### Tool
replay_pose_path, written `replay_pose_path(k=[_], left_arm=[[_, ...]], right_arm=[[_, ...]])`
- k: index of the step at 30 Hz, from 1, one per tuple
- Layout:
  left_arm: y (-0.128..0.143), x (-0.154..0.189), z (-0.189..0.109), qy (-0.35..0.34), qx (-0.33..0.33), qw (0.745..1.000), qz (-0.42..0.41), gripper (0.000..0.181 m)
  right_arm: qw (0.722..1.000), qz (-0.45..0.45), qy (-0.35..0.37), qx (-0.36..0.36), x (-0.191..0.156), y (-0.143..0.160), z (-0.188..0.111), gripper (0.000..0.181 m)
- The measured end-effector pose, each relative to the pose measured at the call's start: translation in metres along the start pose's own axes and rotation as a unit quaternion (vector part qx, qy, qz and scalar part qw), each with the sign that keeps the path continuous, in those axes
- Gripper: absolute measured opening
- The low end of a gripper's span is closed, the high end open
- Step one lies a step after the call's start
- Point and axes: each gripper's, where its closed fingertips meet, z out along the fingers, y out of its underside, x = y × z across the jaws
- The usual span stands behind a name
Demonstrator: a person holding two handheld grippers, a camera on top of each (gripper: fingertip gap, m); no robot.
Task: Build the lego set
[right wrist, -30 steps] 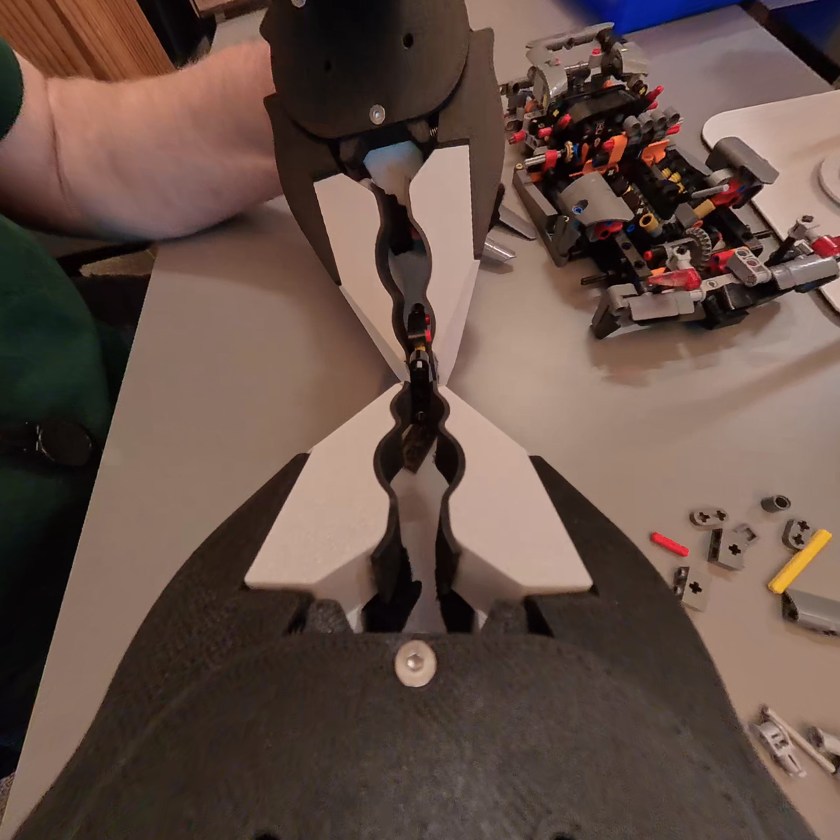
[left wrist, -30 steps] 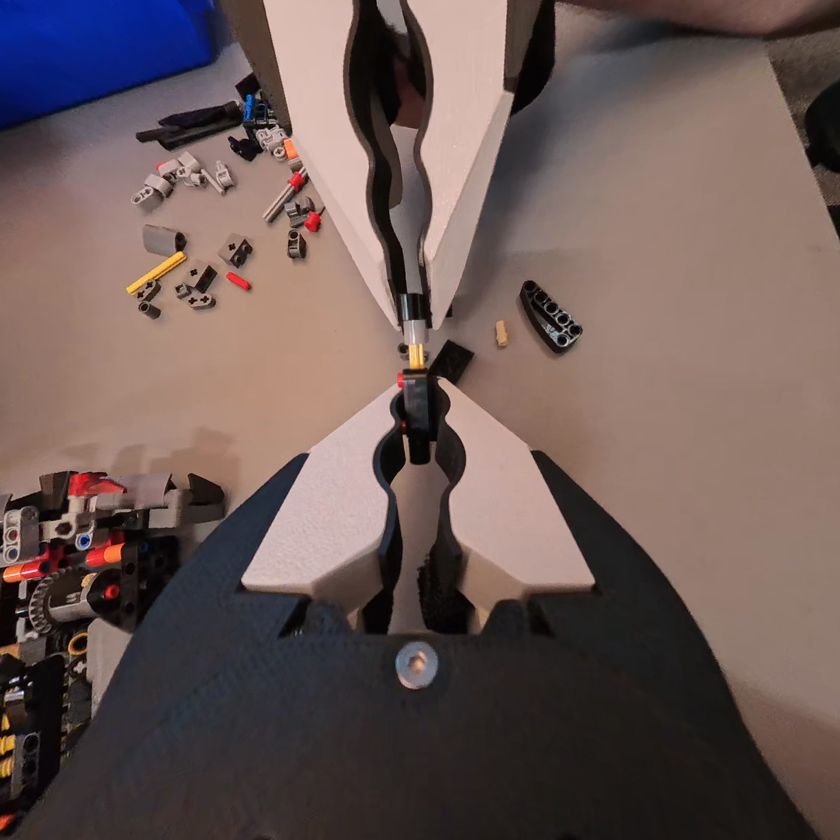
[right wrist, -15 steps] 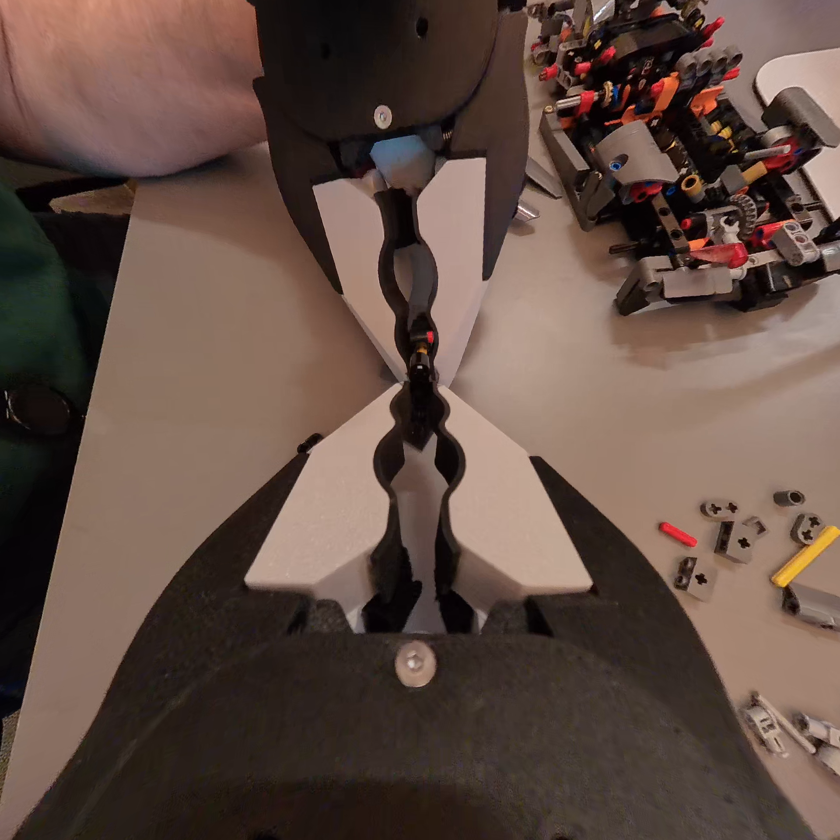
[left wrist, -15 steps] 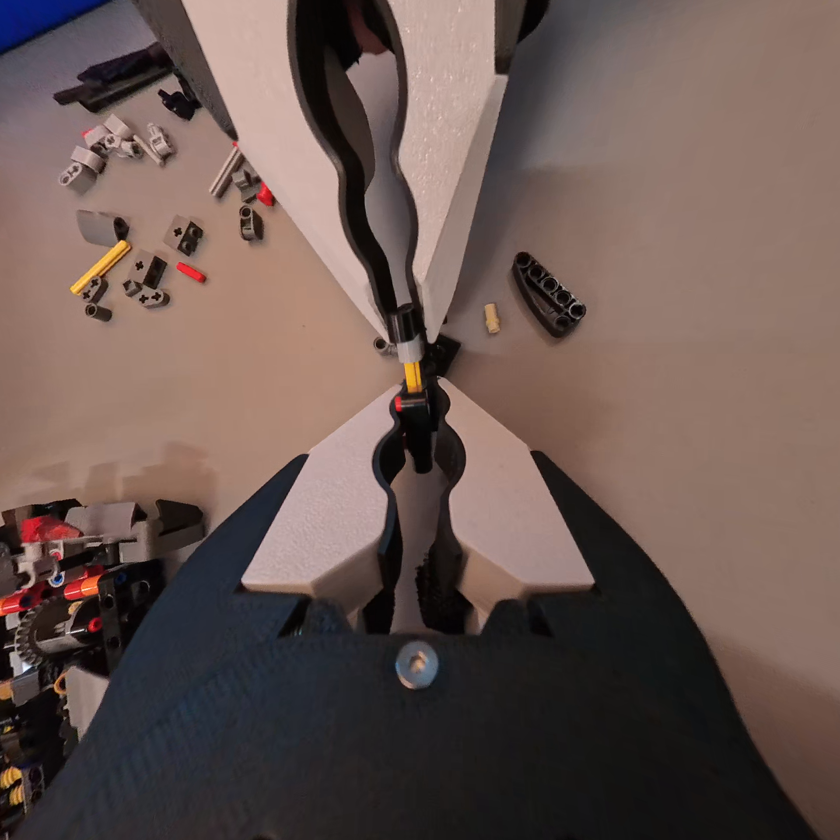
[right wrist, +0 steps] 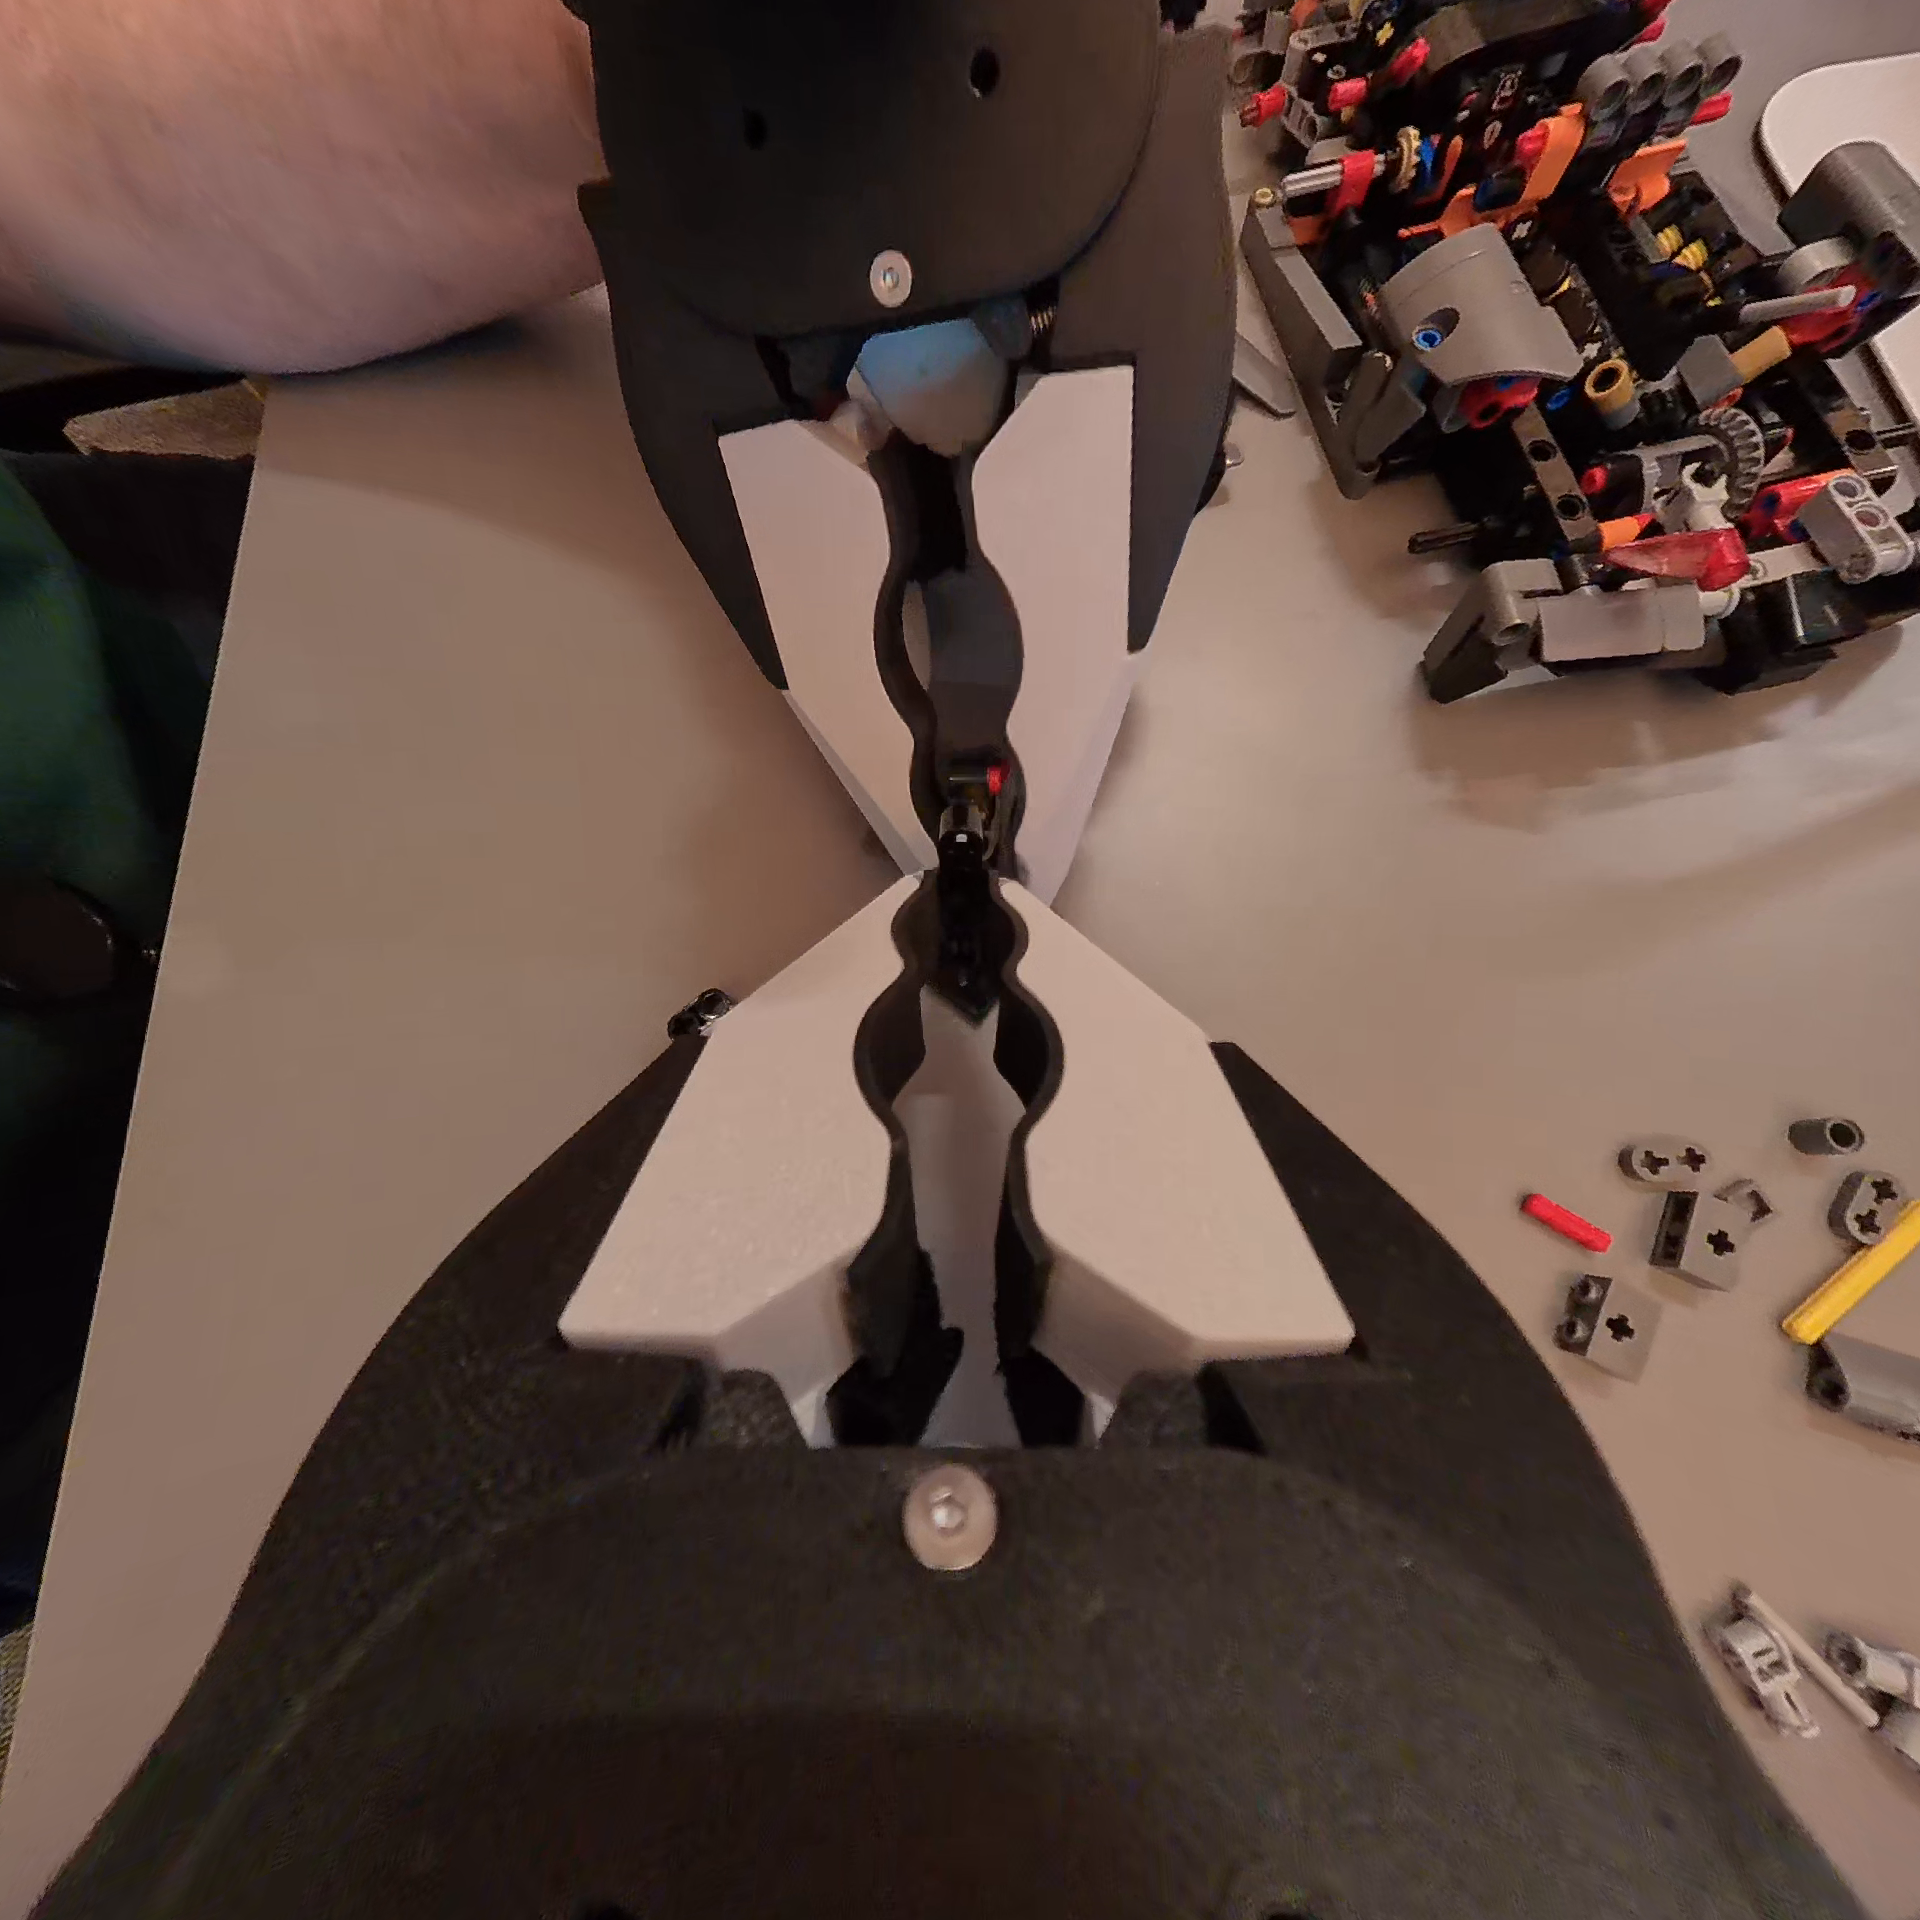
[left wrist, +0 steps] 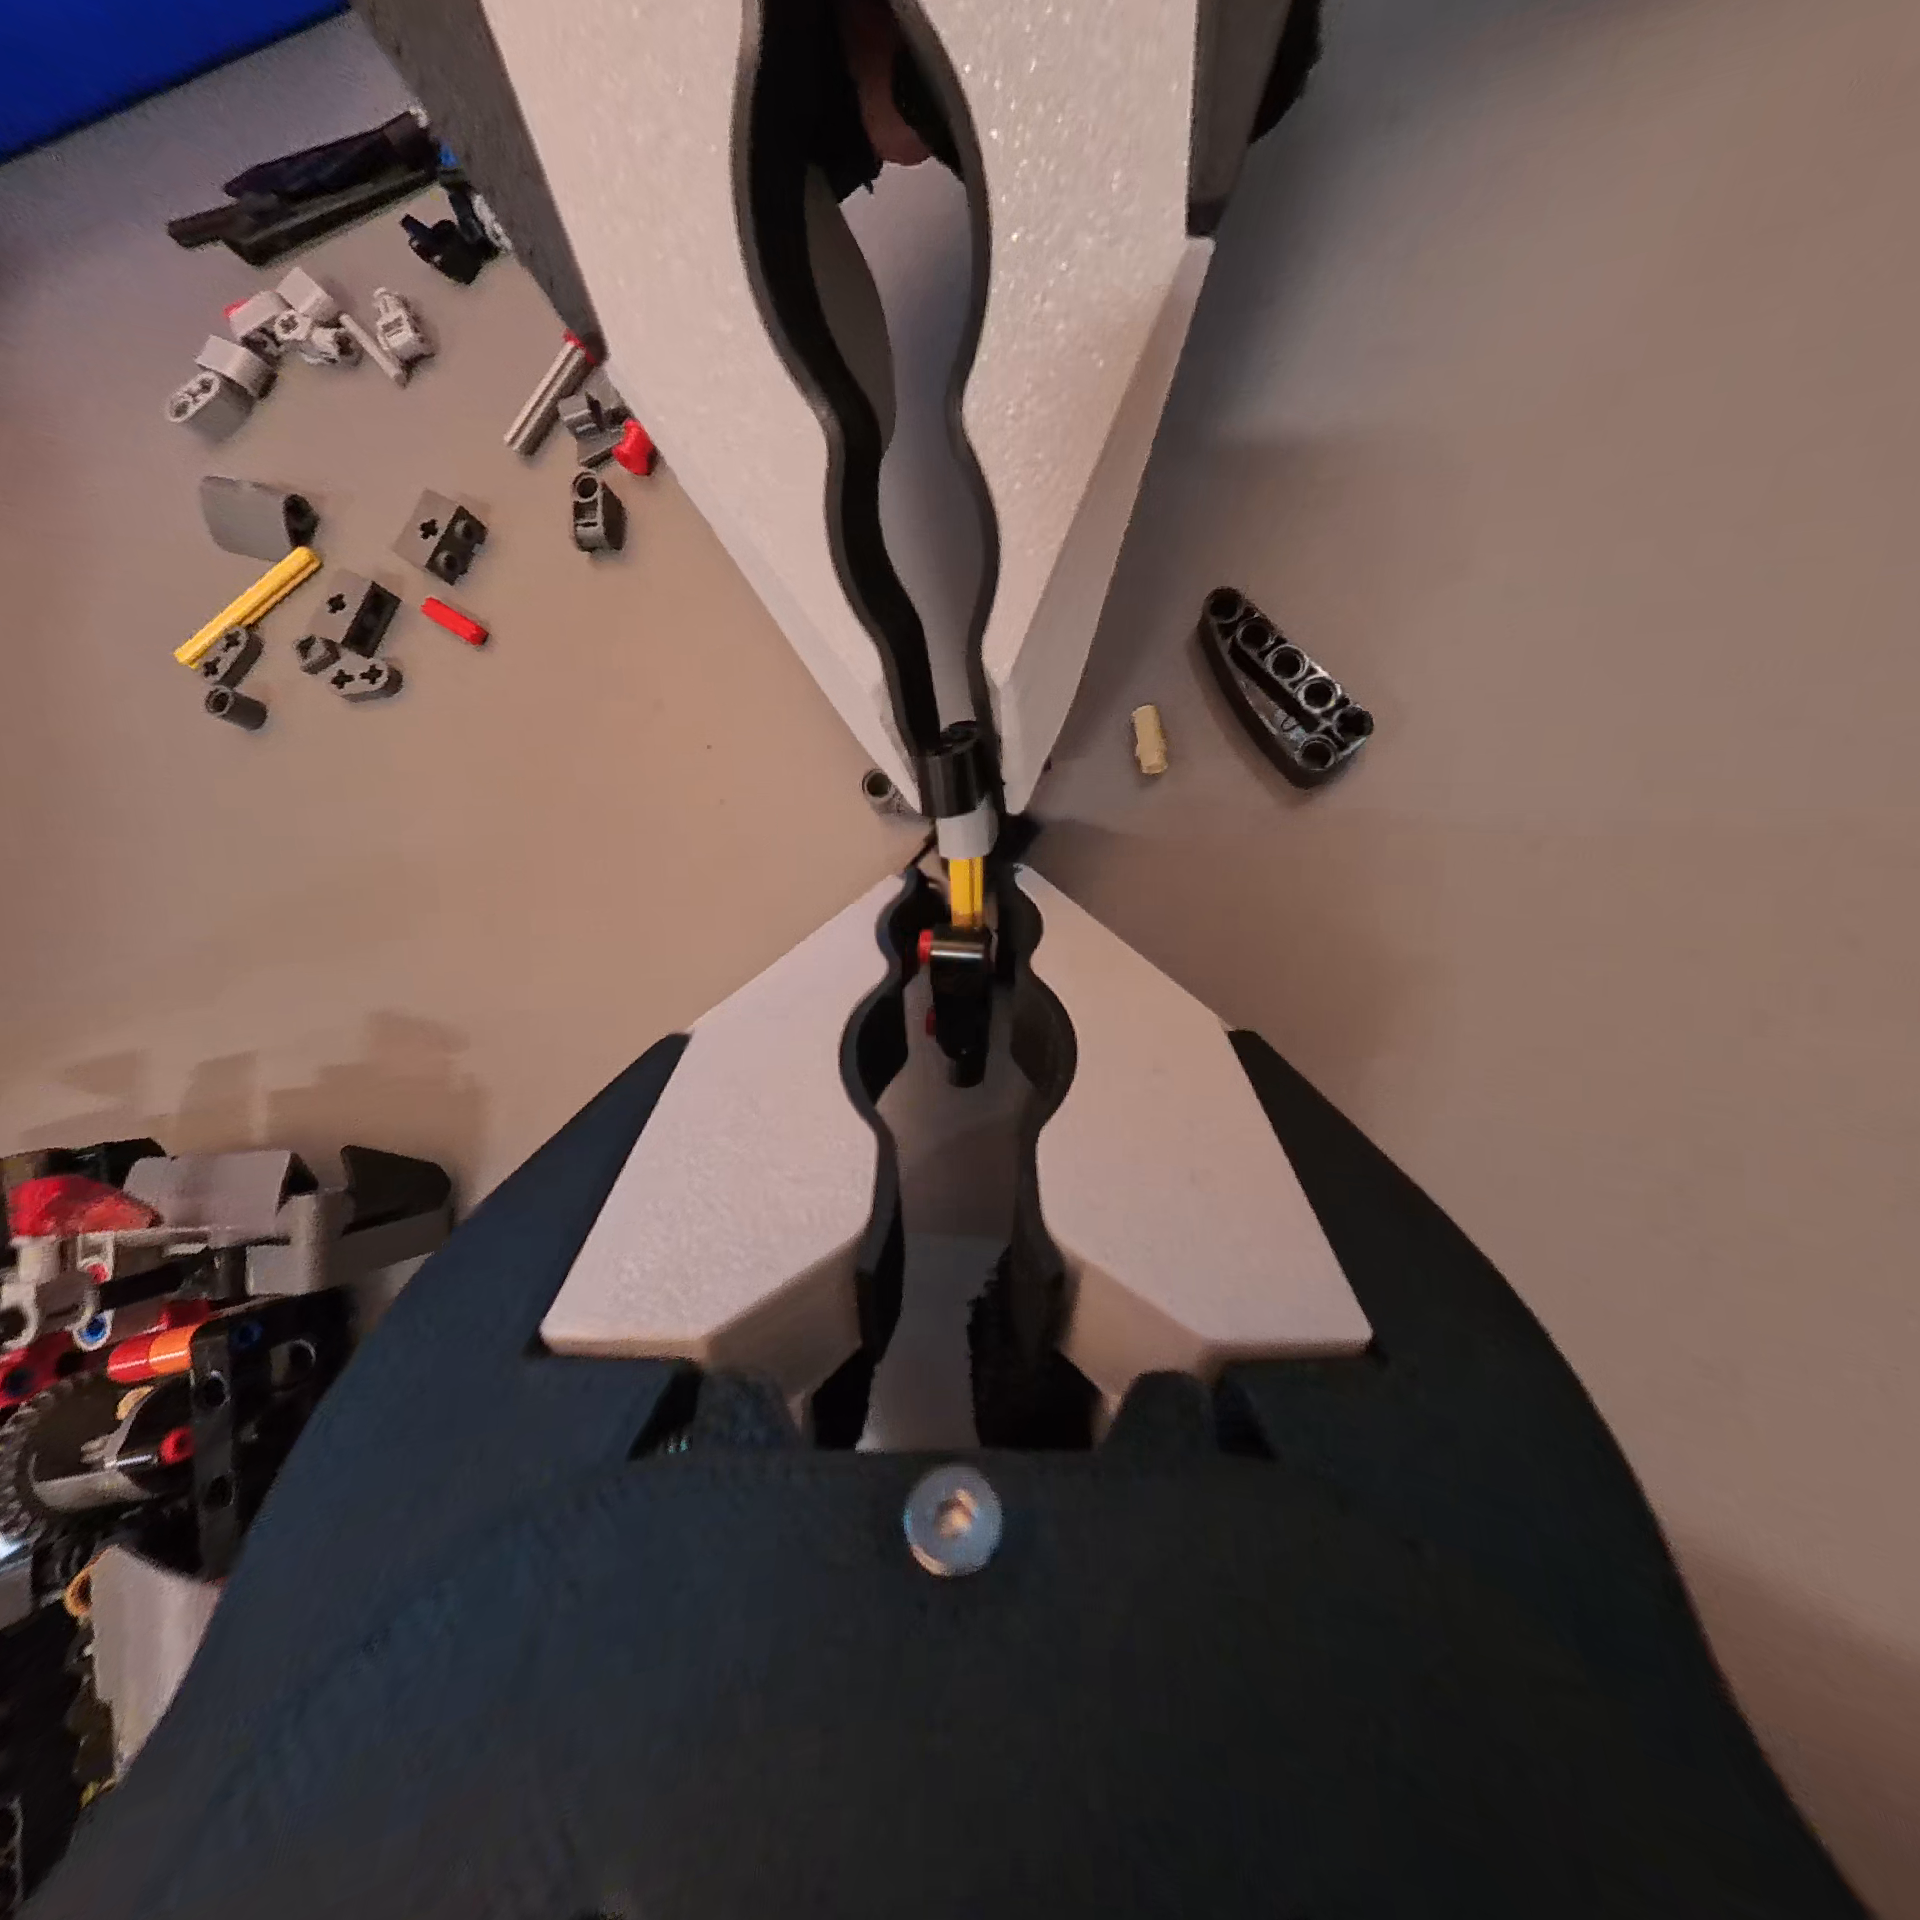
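My left gripper [left wrist: 961,883] is shut on a small black connector [left wrist: 961,987] with red pins in its side. My right gripper [right wrist: 961,883] reaches in from the far side of the left wrist view [left wrist: 961,810], tip to tip with the left. It is shut on a short yellow axle [left wrist: 966,894] that carries a black bush [left wrist: 956,764] and a pale grey bush [left wrist: 968,831]. The axle's free end meets the top of the connector. In the right wrist view the left gripper [right wrist: 966,847] faces mine and the connector [right wrist: 977,774] shows between its fingers.
A part-built car model [right wrist: 1610,364] stands on the grey table [left wrist: 1558,935], also at the lower left of the left wrist view [left wrist: 156,1351]. Loose grey, yellow and red parts [left wrist: 343,582] lie nearby. So do a black curved beam [left wrist: 1288,691], a tan pin [left wrist: 1148,740] and a forearm [right wrist: 260,177]. Left and right tips are no more than a few centimetres apart.
The two grippers have drawn closer, until their tips nearly touch. The black connector now sits a little deeper between the left fingers.
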Motion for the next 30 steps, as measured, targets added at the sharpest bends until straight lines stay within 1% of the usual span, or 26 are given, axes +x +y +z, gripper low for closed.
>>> replay_pose_path(k=[2,4,6,9,11,12,13,17,20,23,26,28,30], left_arm=[[0.001,-0.001,-0.001,-0.002,0.003,1.0,-0.007,0.016],[0.007,-0.006,-0.002,-0.017,-0.006,1.0,-0.007,0.017],[0.008,-0.009,-0.008,-0.023,0.0,1.0,-0.015,0.021],[0.015,-0.008,-0.014,-0.011,-0.007,0.999,-0.033,0.024],[0.019,-0.008,-0.015,-0.011,-0.009,1.0,-0.028,0.01],[0.015,-0.01,-0.016,-0.018,0.004,1.0,-0.023,0.009],[0.014,-0.012,-0.015,-0.024,0.005,1.0,-0.02,0.008],[0.011,-0.008,-0.015,-0.008,0.014,0.999,-0.03,0.008],[0.007,-0.01,-0.018,-0.003,0.029,0.999,-0.038,0.008],[0.007,-0.011,-0.019,-0.007,0.031,0.999,-0.035,0.008],[-0.004,-0.011,-0.025,0.004,0.062,0.997,-0.048,0.008],[0.001,-0.014,-0.026,-0.006,0.049,0.998,-0.049,0.008],[0.009,-0.014,-0.024,-0.009,0.022,0.998,-0.051,0.007]], right_arm=[[1.0,0.002,0.002,-0.002,0.001,0.001,0.001,0.005],[1.0,0.001,0.005,-0.006,0.002,0.002,0.003,0.005],[1.0,0.002,0.003,-0.004,0.001,0.002,0.005,0.005],[1.0,0.004,0.006,-0.008,0.004,0.004,0.006,0.005],[1.0,0.01,0.001,-0.004,0.004,0.004,0.008,0.005],[1.0,0.012,0.001,-0.004,0.004,0.004,0.008,0.005],[1.0,0.013,0.002,-0.005,0.005,0.005,0.009,0.005],[1.0,0.021,-0.004,-0.001,0.005,0.005,0.011,0.005],[0.998,0.04,-0.009,0.041,0.009,-0.005,0.0,0.005],[0.997,0.053,-0.008,0.056,0.014,-0.004,-0.003,0.005],[0.994,0.076,-0.029,0.078,0.014,-0.006,-0.005,0.005],[0.99,0.093,-0.042,0.097,0.015,-0.009,-0.01,0.005],[0.99,0.102,-0.045,0.089,0.017,-0.003,-0.01,0.005]])
